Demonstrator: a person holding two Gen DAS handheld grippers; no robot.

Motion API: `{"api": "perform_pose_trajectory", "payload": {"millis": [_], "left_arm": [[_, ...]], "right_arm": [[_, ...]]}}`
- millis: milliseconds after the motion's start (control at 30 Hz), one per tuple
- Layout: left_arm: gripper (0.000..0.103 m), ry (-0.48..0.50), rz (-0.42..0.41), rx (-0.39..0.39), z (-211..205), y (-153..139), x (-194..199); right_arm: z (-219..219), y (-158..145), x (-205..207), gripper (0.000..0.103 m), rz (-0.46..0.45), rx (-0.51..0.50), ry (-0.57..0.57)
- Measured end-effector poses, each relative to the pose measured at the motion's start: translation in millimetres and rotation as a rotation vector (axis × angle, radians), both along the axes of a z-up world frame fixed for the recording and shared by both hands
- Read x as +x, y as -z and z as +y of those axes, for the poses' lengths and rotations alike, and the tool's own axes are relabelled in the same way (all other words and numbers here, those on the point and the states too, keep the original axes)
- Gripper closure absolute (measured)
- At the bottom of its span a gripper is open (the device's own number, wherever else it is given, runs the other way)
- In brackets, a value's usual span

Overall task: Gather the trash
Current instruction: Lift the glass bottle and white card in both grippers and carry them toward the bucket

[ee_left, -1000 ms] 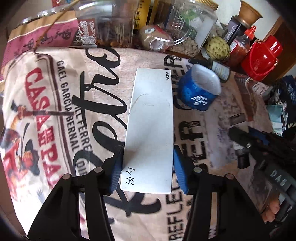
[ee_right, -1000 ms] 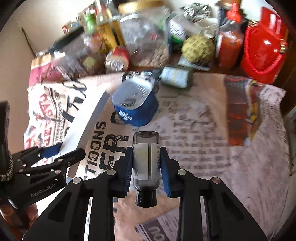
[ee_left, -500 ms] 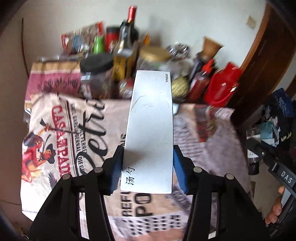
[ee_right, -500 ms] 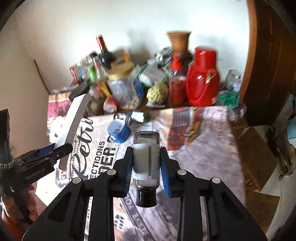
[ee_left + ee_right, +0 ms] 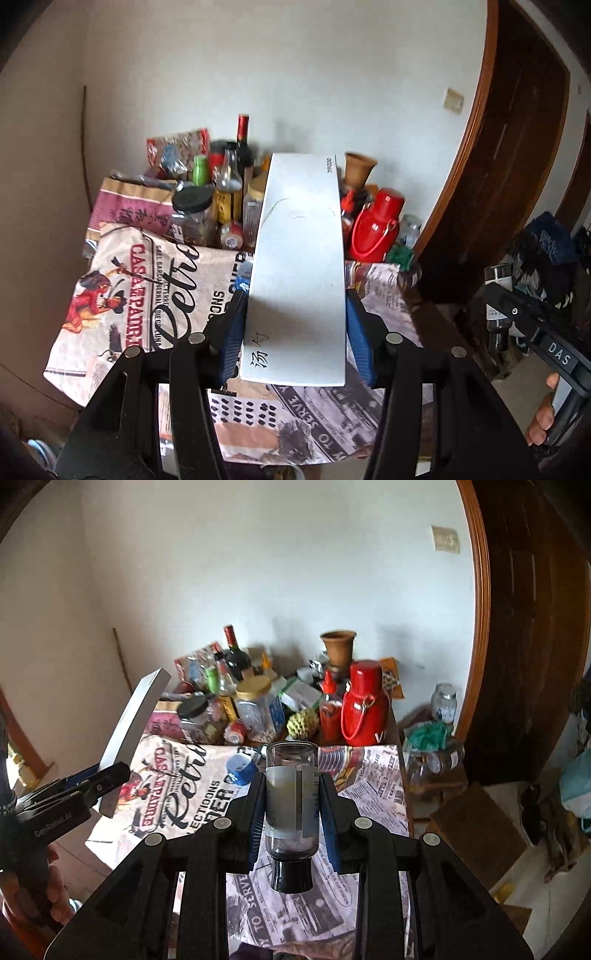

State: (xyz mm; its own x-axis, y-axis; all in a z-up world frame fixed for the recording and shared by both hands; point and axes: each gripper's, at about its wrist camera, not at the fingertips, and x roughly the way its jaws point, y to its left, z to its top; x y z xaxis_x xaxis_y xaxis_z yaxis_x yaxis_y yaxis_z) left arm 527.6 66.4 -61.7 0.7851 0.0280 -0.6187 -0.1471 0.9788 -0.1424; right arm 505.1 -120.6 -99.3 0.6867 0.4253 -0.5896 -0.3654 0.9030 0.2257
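Observation:
My left gripper (image 5: 295,332) is shut on a long flat white box (image 5: 299,258) with black characters near its near end, held in the air above the table. The box also shows in the right wrist view (image 5: 135,723) at the left, tilted up. My right gripper (image 5: 293,808) is shut on a small clear bottle (image 5: 291,794) with a white label and a black cap (image 5: 291,877) pointing toward the camera. A blue cup (image 5: 240,770) lies on its side on the printed tablecloth (image 5: 177,797).
Jars, bottles, a red flask (image 5: 364,705) and a clay pot (image 5: 338,646) crowd the table's far side against the wall. A dark wooden door frame (image 5: 487,627) stands at the right. Cardboard (image 5: 476,823) and bags lie on the floor at the right.
Both grippers have lifted and pulled back from the table with their objects. The table looks smaller and farther away, and the wall and door have come into view.

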Motion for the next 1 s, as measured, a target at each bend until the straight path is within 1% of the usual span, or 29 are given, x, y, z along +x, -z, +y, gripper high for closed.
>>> {"api": "perform_pose_trajectory", "payload": {"millis": [133,267,367,500,733,833,1000], "left_arm": [[0.053,-0.014,-0.041,0.001,-8.3,-17.0,-31.2],[0.053,-0.011,-0.068,-0.003,-9.5,-25.5,-58.7],[0.053,-0.001,-0.079,0.009,-9.3,-26.1,-75.7],[0.053,0.038,-0.093,0.015,-5.2,-27.0,-104.2],[0.053,0.101,-0.112,0.004,14.6,-34.4,-169.7],[0.053,0.120,-0.110,0.003,23.2,-33.1,-200.4],[0.053,0.149,-0.101,-0.016,36.7,-25.0,-250.5]], "right_arm": [[-6.1,-13.1,-21.1,0.077,-0.028,0.041,-0.019],[-5.1,-20.0,-41.5,0.078,-0.051,0.052,-0.019],[-1.5,-21.7,-56.9,0.078,-0.053,0.054,-0.013],[4.9,-24.5,-84.1,0.078,-0.061,0.055,0.009],[22.7,-28.5,-145.0,0.078,-0.056,0.065,0.047],[30.3,-27.0,-178.5,0.078,-0.051,0.064,0.068],[36.8,-20.5,-220.4,0.078,-0.039,0.051,0.087]]}}
